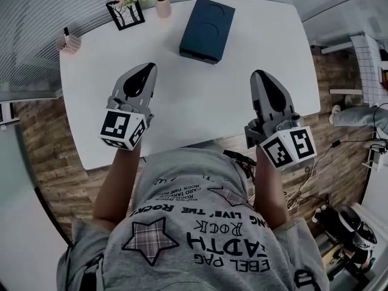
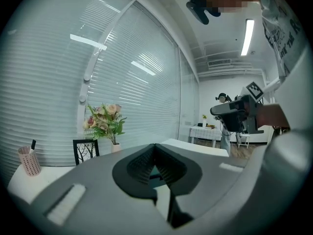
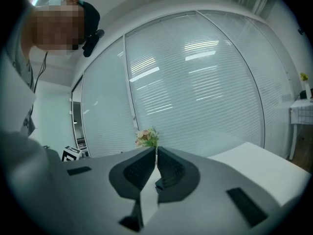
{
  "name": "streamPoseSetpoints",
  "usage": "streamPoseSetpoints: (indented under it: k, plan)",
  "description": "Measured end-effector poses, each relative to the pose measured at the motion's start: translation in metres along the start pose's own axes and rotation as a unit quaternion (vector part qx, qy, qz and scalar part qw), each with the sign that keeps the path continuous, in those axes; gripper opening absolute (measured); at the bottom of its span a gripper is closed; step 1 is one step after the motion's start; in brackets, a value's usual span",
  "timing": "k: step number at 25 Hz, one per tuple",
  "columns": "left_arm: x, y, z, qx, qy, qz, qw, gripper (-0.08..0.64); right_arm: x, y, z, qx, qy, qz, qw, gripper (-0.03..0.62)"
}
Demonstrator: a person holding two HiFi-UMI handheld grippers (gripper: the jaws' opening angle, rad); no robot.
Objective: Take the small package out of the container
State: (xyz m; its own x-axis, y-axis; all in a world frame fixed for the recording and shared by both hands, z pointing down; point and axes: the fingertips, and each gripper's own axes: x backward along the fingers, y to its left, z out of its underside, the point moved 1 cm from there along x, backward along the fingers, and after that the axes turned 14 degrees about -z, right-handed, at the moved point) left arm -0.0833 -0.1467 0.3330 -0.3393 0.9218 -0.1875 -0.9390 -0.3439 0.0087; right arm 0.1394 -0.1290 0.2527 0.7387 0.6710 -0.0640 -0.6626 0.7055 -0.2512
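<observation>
Across the white table (image 1: 182,114) sits a closed blue box (image 1: 207,29), which the left gripper (image 1: 145,70) and right gripper (image 1: 262,76), both clenched empty, could merely shove away.

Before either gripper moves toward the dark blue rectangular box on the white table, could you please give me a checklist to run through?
1. Dark blue rectangular box lies flat on the white table, ahead of both grippers: ok.
2. Small package in sight: cannot tell; the box looks closed.
3. Left gripper empty: ok, jaws together on nothing.
4. Right gripper empty: ok, jaws together on nothing.
5. Jaws open for a grasp: not ok, both are shut.
6. Bare table between grippers and box: ok; the pink vase of flowers stands apart, left of the box.
</observation>
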Motion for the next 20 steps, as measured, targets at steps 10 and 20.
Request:
streamPoseSetpoints:
  k: [10, 20]
  plan:
    - [-0.012, -0.008, 0.018, 0.006, 0.021, 0.006, 0.9997, 0.011, -0.019, -0.014, 0.03, -0.014, 0.052, -0.016, 0.998, 0.017]
    - [-0.036, -0.003, 0.034, 0.007, 0.031, 0.004, 0.9995, 0.009, -0.043, -0.037, 0.067, -0.011, 0.089, -0.018, 0.996, 0.017]
